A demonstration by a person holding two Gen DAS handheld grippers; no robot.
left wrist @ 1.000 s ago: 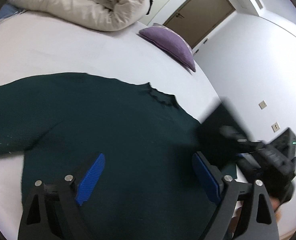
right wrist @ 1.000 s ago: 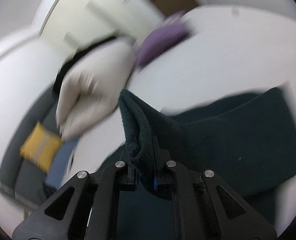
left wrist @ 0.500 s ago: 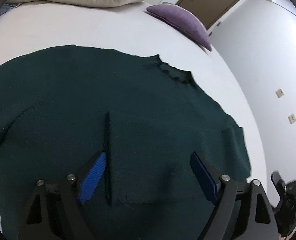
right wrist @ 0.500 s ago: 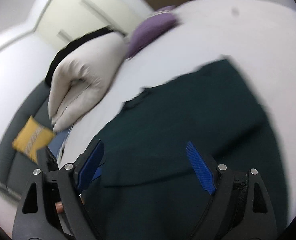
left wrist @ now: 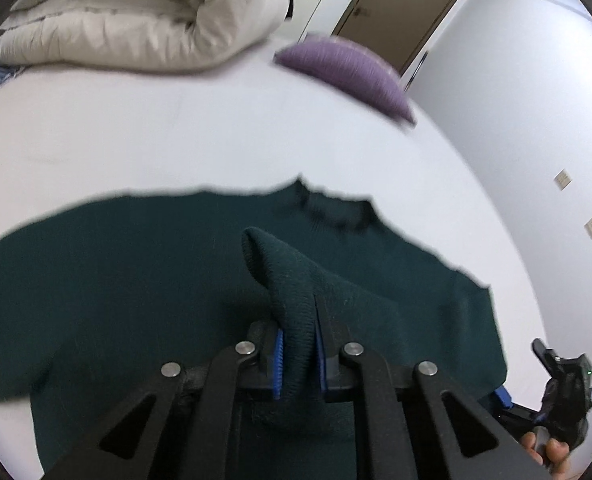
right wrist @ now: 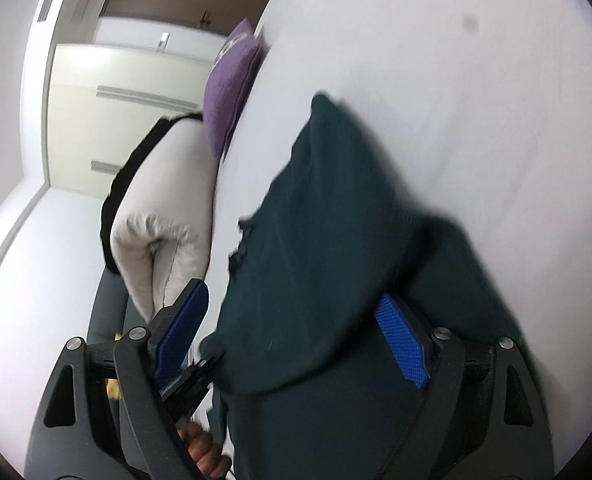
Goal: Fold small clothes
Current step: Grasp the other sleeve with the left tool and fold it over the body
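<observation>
A dark green knitted sweater (left wrist: 136, 280) lies spread on a white bed (left wrist: 176, 140), its ruffled neckline toward the far side, with a folded cream duvet (left wrist: 136, 20) and a purple cushion (left wrist: 348, 72) beyond it near the bed's far edge. The left gripper (left wrist: 299, 356) has just been closing its jaws, and the blue pads (left wrist: 279, 360) now pinch a raised fold of the sweater's ribbed knit, which stands up in a hump between them while the rest of the garment stays flat on the bed. In the left wrist view the right gripper (left wrist: 508, 398) shows at the lower right corner, just beside the sweater's near right edge, with fingers of the person's hand (left wrist: 546, 450) wrapped around its handle. From the right wrist view, the right gripper (right wrist: 292, 340) has its jaws spread wide, released; the sweater's fabric fills the space between the two blue pads (right wrist: 402, 344), but the left pad stands clear of the cloth and nothing is clamped. That view is rolled and somewhat blurred, so the bed, cushion and duvet appear tilted on their side. Part of the left gripper and the hand holding it sit low in that view, beside the left pad.
</observation>
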